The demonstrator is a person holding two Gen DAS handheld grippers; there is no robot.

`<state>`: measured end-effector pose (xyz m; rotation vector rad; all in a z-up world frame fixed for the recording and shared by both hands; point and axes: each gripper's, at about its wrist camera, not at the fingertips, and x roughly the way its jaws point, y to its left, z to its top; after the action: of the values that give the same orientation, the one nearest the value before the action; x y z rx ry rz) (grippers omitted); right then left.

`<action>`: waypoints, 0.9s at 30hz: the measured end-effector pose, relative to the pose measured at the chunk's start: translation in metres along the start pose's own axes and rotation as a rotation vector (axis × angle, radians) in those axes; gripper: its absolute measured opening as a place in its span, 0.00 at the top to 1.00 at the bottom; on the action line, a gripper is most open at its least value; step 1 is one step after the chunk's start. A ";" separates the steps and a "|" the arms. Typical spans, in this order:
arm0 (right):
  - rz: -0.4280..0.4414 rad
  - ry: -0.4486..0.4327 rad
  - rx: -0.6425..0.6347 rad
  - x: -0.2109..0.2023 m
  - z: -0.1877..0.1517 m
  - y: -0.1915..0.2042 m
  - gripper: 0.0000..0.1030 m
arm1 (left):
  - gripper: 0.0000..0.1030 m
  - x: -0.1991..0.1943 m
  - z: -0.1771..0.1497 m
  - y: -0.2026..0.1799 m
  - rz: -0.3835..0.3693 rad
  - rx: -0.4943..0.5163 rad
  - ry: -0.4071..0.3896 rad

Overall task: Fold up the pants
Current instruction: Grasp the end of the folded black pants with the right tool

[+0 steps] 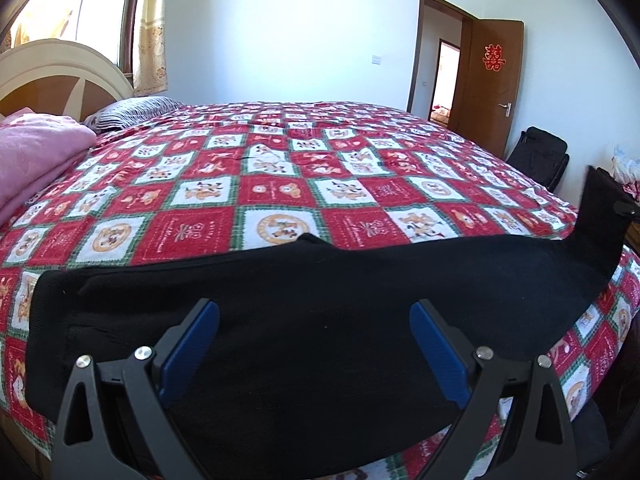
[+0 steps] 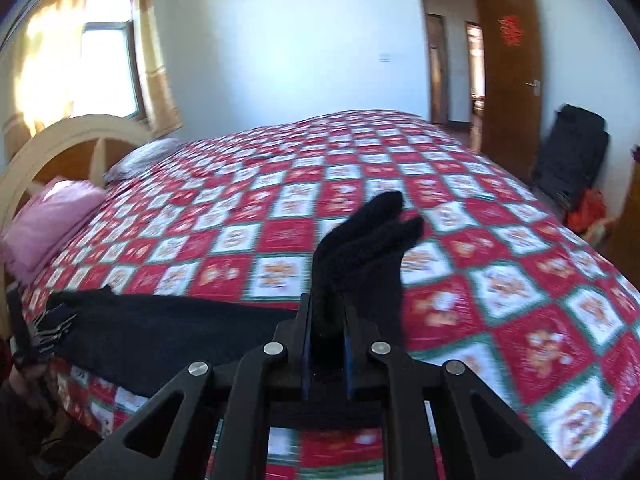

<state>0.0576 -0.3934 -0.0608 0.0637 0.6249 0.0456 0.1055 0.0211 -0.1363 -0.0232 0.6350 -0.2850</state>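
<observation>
The black pants (image 1: 304, 304) lay stretched across the near edge of the bed, on top of the red, white and green checked bedspread (image 1: 280, 184). One end of them rose off the bed at my right, where my right gripper (image 2: 327, 320) had its two fingers pressed together on a bunch of the cloth; the pinched fabric stood up above the fingertips in a ragged flap. In the right wrist view the rest of the pants ran away to the left along the bed edge, and that picture was blurred.

My left gripper (image 1: 314, 316) hung over the other part of the pants with its fingers spread wide apart, the blue pads (image 1: 188, 348) facing each other and holding nothing. Black cloth filled the gap between them.

Farther up the bed, a pink blanket (image 1: 36, 160) sat folded near the cream and wood headboard (image 1: 60, 76), with a striped pillow (image 1: 136, 110) beside it. Behind the headboard was a bright window (image 1: 84, 8) with a yellow curtain (image 1: 150, 32). Across the room a brown door (image 1: 488, 76) stood open, carrying a red paper ornament (image 1: 493, 57), and a black bag (image 1: 540, 156) leaned near it against the white wall (image 1: 300, 32).
</observation>
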 end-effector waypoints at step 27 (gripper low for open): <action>0.155 0.118 0.196 0.058 -0.038 -0.038 0.53 | 0.13 0.067 0.032 -0.204 -0.496 0.174 0.215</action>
<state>0.0830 -0.4256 -0.1276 0.3008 0.7398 0.1387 0.1240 -0.1947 -0.1272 0.0175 0.8121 -0.8295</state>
